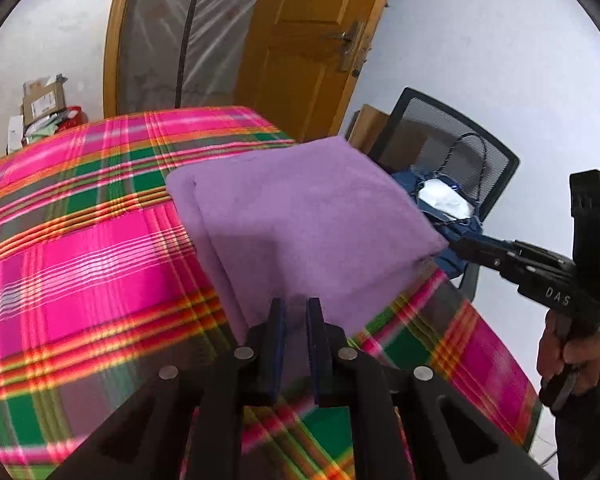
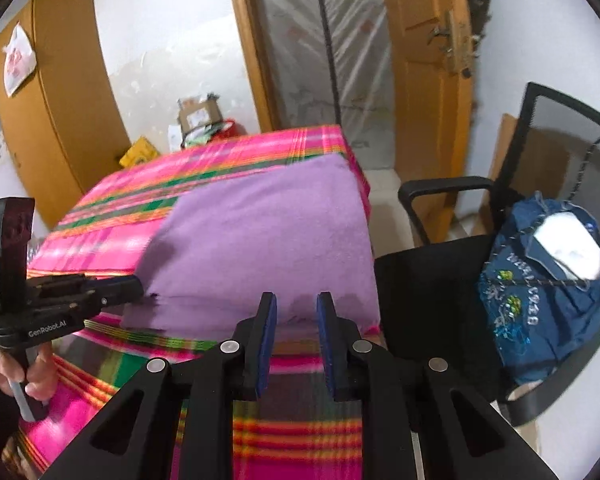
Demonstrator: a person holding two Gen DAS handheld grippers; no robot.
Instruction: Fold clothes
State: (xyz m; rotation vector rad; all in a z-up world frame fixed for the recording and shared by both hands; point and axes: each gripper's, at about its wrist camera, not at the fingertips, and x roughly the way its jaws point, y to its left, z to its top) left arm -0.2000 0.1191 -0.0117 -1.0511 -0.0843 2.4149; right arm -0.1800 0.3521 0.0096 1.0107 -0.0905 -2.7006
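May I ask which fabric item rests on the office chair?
The blue denim bag; the purple cloth lies on the plaid cover, beside the chair.

My left claw carries the white marking "GenRobot.AI" on its body, at 9 o'clock in the right wrist view. My right claw shows the partial marking "DAS". Embroidered lettering on the blue bag is not legible.

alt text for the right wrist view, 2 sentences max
A folded purple cloth lies on a pink plaid bedspread, with the open right gripper at its near edge and the left gripper at its left corner. A black chair beside the bed holds a blue bag.
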